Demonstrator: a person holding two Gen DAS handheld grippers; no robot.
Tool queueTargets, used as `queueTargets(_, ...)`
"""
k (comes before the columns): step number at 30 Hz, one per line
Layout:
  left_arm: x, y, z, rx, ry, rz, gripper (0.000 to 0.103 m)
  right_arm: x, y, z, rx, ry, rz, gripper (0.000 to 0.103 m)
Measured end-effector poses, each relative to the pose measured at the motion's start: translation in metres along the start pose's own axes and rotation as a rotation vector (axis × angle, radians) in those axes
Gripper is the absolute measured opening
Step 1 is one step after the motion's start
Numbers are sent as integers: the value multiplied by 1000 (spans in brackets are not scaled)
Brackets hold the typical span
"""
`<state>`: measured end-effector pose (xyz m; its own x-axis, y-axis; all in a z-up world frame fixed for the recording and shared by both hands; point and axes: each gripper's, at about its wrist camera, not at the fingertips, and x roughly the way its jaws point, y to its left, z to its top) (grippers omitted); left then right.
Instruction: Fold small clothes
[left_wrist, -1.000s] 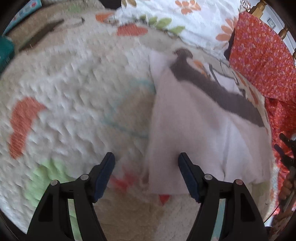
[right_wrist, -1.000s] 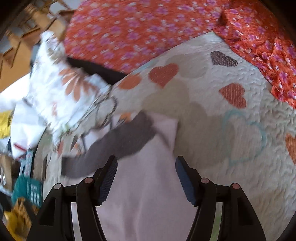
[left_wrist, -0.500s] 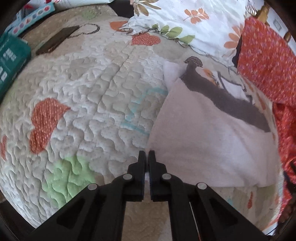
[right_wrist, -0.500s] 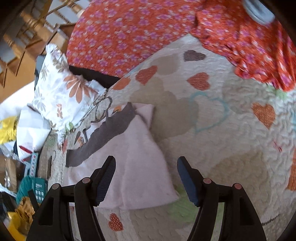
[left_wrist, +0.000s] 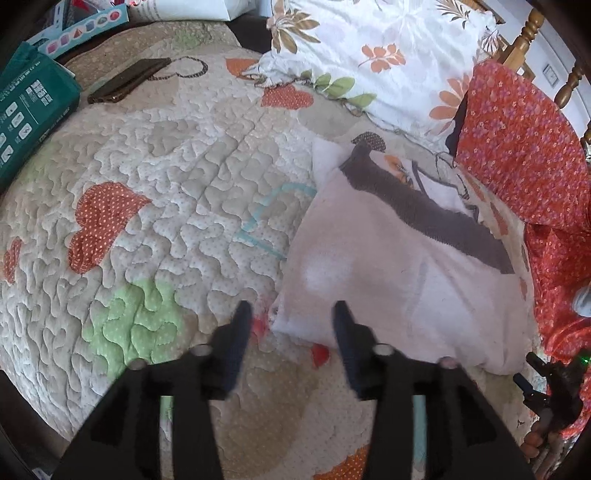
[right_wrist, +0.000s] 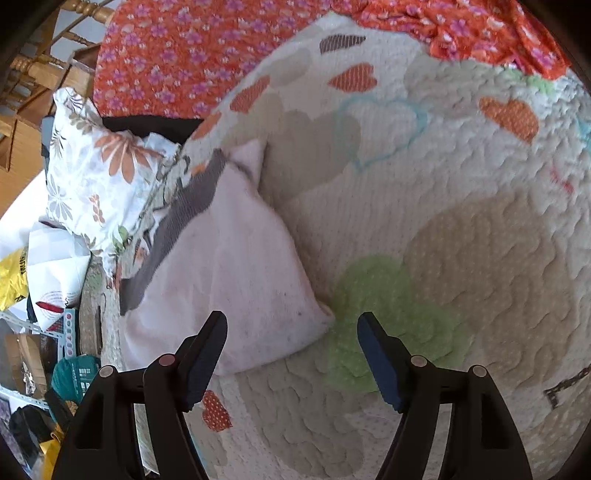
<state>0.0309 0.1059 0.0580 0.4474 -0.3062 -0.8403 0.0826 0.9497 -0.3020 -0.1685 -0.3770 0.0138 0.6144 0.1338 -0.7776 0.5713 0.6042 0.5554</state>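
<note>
Folded white garment (left_wrist: 388, 273) with the dark grey band (left_wrist: 424, 218) lies flat on the quilted bed cover (left_wrist: 177, 229), just short of the flowered pillow (left_wrist: 388, 62) and beside the orange floral cloth (left_wrist: 524, 147). My left claw (left_wrist: 291, 328) is spread, holding nothing, its tips at the near left corner of the piece. My right claw (right_wrist: 291, 354) is spread too, empty, hovering at the near right corner (right_wrist: 321, 317). I judge one fold is done and the next is being set up. That calls for lowering onto the near edge, pinching both corners, and carrying them towards the band without dragging the layer beneath.
</note>
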Motion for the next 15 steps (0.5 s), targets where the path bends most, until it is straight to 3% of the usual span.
queueTargets(7,9,3,1,-4,21,7,50,19,12,2,-33,-16,2,78)
queueTargets(15,17,-4,2,10,37,-8,56,53,12,23,4,-45,228,82)
